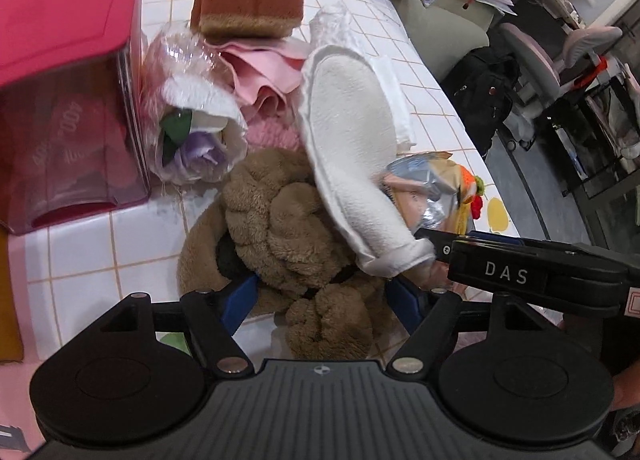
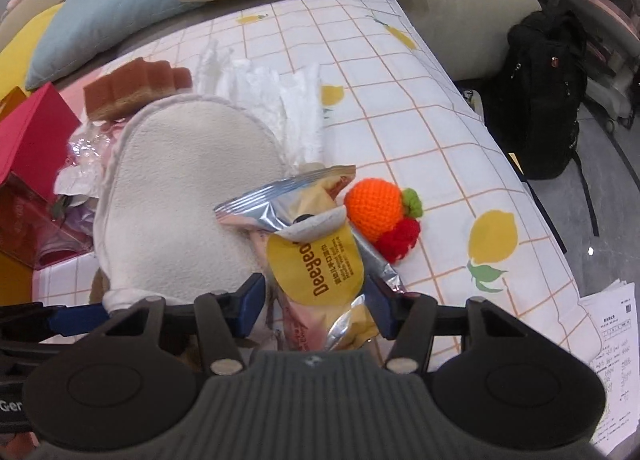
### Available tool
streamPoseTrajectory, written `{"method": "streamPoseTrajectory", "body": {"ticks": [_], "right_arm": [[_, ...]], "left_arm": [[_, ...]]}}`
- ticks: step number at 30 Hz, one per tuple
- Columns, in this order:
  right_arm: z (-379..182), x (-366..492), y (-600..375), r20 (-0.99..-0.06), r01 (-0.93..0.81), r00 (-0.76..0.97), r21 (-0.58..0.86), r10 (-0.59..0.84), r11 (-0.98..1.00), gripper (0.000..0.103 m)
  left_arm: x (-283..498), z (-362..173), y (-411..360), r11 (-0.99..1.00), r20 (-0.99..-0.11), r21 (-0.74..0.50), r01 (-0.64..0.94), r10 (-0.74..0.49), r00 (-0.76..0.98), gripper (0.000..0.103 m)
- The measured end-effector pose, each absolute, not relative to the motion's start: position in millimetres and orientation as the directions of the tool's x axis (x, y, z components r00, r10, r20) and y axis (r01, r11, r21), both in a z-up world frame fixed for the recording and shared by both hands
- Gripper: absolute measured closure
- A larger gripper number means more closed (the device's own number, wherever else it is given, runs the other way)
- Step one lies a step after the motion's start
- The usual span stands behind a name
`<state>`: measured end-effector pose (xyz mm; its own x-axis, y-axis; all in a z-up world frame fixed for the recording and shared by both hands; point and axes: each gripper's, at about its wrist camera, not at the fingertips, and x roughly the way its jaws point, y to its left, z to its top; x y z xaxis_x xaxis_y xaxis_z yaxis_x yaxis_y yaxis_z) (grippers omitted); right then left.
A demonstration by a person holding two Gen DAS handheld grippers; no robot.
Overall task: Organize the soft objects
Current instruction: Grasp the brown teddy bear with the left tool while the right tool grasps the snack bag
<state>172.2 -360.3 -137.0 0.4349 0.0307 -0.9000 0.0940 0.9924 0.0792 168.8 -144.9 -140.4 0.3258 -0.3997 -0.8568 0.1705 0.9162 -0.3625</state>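
1. The left gripper (image 1: 322,302) is spread wide, its 2 blue pads on either side of the brown plush toy (image 1: 288,232) without pinching it.
2. The right gripper (image 2: 316,308) is partly spread, with the snack packet (image 2: 316,264) between its pads; whether they press it I cannot tell.
3. A white mitt (image 2: 188,195) lies just left of the right gripper.
4. A crocheted orange (image 2: 376,211) sits just ahead, to its right.
5. A brown sponge (image 1: 250,7) lies far ahead of the left gripper.
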Motion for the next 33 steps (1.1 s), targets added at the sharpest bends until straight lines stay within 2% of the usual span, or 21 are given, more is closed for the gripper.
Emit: {"method": "streamPoseTrajectory", "body": {"ticks": [6, 9, 10, 11, 15, 17, 19, 24, 25, 26, 33], "right_arm": [[-142.6, 176.7, -356.3, -0.913, 0.096, 0.408, 0.038, -0.004, 0.995, 0.049], [-142.3, 174.6, -355.6, -0.913, 0.091, 0.407, 0.022, -0.017, 0.996, 0.054], [-141.9, 174.2, -354.6, -0.913, 0.085, 0.408, 0.018, -0.019, 0.996, 0.055], [-141.3, 173.6, -352.3, -0.911, 0.074, 0.411, 0.010, -0.021, 0.997, 0.059], [-137.8, 170.0, -339.0, -0.901, 0.013, 0.432, -0.048, -0.048, 0.999, 0.077], [-135.0, 167.9, -334.8, -0.895, -0.006, 0.442, -0.070, -0.060, 0.998, 0.081], [-129.0, 165.1, -333.7, -0.887, -0.010, 0.458, -0.075, -0.062, 0.997, 0.084], [-113.0, 153.3, -326.6, -0.878, -0.015, 0.476, -0.067, -0.052, 0.998, 0.086], [-109.7, 150.2, -323.8, -0.875, -0.016, 0.481, -0.074, -0.057, 0.997, 0.086], [-105.2, 146.7, -320.4, -0.870, -0.019, 0.488, -0.082, -0.062, 0.996, 0.086], [-85.5, 129.9, -306.4, -0.876, -0.015, 0.481, -0.066, -0.051, 0.998, 0.087]], "left_arm": [[167.2, -144.9, -142.0, 0.914, -0.853, -0.362, 0.184, -0.404, 0.330, 0.017], [166.7, -142.6, -146.2, 0.915, -0.855, -0.353, 0.198, -0.401, 0.330, 0.023], [166.2, -141.9, -147.7, 0.915, -0.855, -0.349, 0.200, -0.399, 0.331, 0.028], [164.7, -140.3, -149.2, 0.915, -0.855, -0.346, 0.206, -0.398, 0.333, 0.034], [160.6, -134.1, -152.2, 0.914, -0.850, -0.342, 0.217, -0.399, 0.344, 0.049], [157.1, -129.0, -149.1, 0.911, -0.845, -0.347, 0.223, -0.406, 0.348, 0.060], [153.2, -123.9, -144.8, 0.911, -0.842, -0.342, 0.231, -0.406, 0.355, 0.069], [139.4, -114.0, -126.2, 0.907, -0.825, -0.333, 0.258, -0.413, 0.386, 0.079], [136.8, -110.8, -122.3, 0.905, -0.819, -0.337, 0.260, -0.418, 0.392, 0.091], [133.9, -106.6, -118.1, 0.903, -0.813, -0.339, 0.263, -0.422, 0.401, 0.098], [119.1, -91.8, -95.1, 0.903, -0.807, -0.338, 0.264, -0.423, 0.412, 0.097]]}}
